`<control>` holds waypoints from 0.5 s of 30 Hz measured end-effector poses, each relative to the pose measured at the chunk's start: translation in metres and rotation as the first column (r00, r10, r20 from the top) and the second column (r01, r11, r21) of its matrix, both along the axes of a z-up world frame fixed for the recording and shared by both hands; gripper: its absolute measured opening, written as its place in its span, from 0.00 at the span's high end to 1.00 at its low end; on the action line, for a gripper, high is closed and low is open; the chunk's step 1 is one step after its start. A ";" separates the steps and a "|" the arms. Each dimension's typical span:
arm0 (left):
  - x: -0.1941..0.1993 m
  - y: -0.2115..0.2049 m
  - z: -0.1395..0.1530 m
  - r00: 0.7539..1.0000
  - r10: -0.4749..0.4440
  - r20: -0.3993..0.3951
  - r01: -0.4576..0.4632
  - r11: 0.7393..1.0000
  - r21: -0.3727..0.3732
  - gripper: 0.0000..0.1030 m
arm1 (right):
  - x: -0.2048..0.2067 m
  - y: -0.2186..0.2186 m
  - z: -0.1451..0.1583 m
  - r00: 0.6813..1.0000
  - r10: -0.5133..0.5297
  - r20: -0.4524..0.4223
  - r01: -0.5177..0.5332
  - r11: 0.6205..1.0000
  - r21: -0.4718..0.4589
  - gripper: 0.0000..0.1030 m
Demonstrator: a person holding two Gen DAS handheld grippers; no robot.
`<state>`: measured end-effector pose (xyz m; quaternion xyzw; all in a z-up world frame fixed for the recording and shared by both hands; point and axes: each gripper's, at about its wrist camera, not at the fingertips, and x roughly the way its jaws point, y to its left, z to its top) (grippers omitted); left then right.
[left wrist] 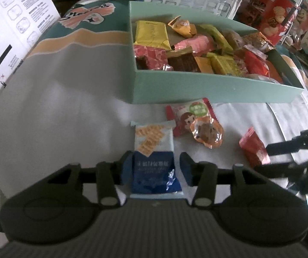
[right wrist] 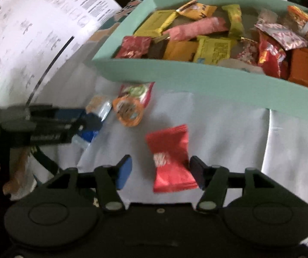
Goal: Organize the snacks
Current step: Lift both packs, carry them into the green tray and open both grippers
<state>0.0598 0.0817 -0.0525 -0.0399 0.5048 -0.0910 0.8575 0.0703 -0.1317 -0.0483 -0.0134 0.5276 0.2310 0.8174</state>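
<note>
The blue-and-white cracker packet lies flat on the pale cloth-covered surface, just in front of the mint-green box that already holds a jumble of wrapped snacks. It sits lengthwise between the fingers of the left gripper, which stand spread to either side; the left pad looks at or near the packet's edge and a sliver of cloth shows beside the right pad, so nothing is pinched. The packet looks light and puffed, a glossy film pillow with crimped ends and probably brittle crackers inside: a gentle squeeze across its narrow middle seems the safest hold, since the film is likely to be slick and a hard clamp could crush the contents. The red sachet lies a little apart to the right, between the spread fingers of the right gripper, nearer the right pad and not clearly touched; it is small, flat, crinkly, with serrated ends, and should weigh almost nothing, so taking it across its width ought to do. Between the two lie a round, orange-rimmed jelly cup, clear-walled and stiffer, overlapping a red-and-white pouch printed with a cartoon face. The box is smooth, rigid card with straight, upright walls.
</note>
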 end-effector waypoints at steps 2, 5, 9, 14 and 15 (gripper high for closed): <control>0.001 -0.003 0.000 1.000 -0.004 -0.005 0.004 1.000 0.012 0.51 | -0.002 0.014 -0.002 0.999 0.016 0.043 -0.013 0.998 -0.059 0.42; 0.004 -0.006 0.000 1.000 -0.010 -0.006 0.011 0.999 0.039 0.47 | -0.006 0.026 -0.009 0.994 0.037 0.102 -0.022 0.989 -0.148 0.54; 0.010 -0.016 -0.002 0.999 -0.028 0.023 0.025 0.995 0.098 0.63 | -0.008 0.020 -0.008 0.992 -0.006 0.129 0.026 0.988 -0.149 0.68; 0.004 -0.016 0.007 0.999 -0.017 0.033 0.014 0.996 0.085 0.64 | -0.011 0.001 0.001 0.991 -0.083 0.108 0.090 0.994 -0.059 0.68; 0.001 -0.015 0.010 0.999 -0.019 0.037 0.016 0.996 0.082 0.64 | -0.013 -0.001 0.004 0.990 -0.089 0.111 0.094 0.994 -0.046 0.68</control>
